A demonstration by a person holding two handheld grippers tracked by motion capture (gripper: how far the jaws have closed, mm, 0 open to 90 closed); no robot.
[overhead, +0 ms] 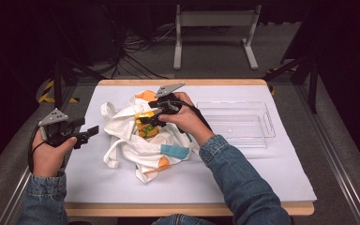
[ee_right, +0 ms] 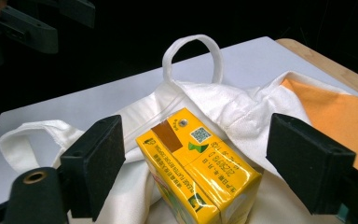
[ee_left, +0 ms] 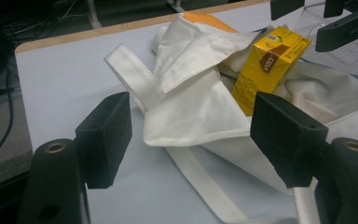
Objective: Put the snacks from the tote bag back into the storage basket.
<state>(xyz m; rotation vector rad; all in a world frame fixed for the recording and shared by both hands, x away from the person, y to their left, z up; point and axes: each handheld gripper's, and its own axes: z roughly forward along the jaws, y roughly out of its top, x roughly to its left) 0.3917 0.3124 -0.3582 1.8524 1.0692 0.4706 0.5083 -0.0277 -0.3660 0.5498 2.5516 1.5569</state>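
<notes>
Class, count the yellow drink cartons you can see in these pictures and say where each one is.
1. The yellow drink carton stands in the folds of the white cloth bag at the middle of the table, between the right gripper's open jaws. Others may be hidden inside the bag.

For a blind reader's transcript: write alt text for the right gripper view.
A yellow drink carton stands between the right gripper's open black jaws, which are apart from it. It rests on a crumpled white cloth bag with an orange patch, on a white table cover.
</notes>
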